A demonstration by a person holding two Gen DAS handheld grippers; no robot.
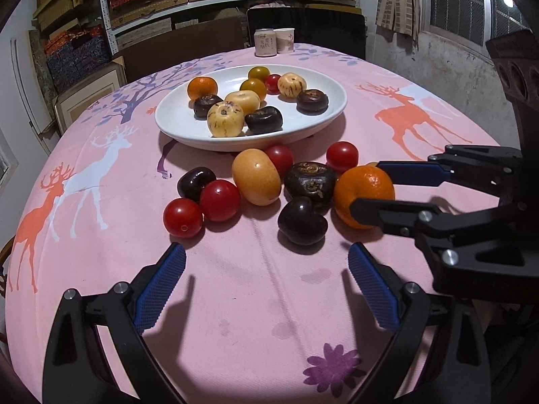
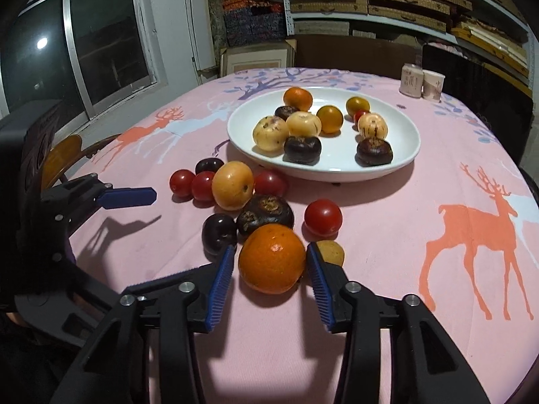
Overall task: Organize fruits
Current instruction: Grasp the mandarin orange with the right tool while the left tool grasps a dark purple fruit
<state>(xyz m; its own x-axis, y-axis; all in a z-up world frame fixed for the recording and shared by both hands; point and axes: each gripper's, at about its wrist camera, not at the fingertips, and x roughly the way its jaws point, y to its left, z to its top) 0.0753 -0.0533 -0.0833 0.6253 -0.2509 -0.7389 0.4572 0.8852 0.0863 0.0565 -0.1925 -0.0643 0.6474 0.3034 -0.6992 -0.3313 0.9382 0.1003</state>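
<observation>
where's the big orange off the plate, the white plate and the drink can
big orange (image 2: 272, 258): right wrist view, middle of its peel
white plate (image 1: 175, 119): left wrist view, bare left rim
drink can (image 1: 265, 43): left wrist view, front label

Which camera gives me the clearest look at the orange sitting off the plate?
The right wrist view: the orange sits whole and close, between the blue pads of the right hand-held gripper. In the left wrist view the orange lies off to the right, its lower part hidden behind that gripper's near finger.
</observation>
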